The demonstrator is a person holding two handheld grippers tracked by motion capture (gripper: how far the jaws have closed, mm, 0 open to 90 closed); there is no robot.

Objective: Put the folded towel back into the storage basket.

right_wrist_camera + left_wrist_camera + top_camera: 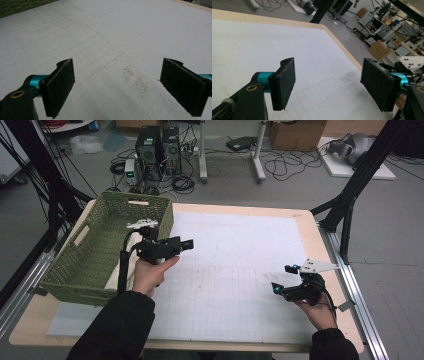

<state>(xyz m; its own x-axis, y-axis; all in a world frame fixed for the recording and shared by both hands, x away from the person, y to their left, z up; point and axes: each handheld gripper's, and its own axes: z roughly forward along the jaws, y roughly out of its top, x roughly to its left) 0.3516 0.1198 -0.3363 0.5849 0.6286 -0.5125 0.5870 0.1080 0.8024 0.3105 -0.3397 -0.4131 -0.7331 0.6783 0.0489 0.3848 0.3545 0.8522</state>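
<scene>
Left gripper (186, 243) beside the green basket (100, 250), jaws wide, empty. Right gripper (282, 279) over the white mat (235, 250), jaws wide, empty.

My high view sits above the near edge of the bench (300, 217), looking forward and down over the whole white mat (235, 270). Each gripper cam rides low and close, peering between its own fingers (283, 83) across that same gridded mat, which all three share; the left one faces the far corner.
</scene>
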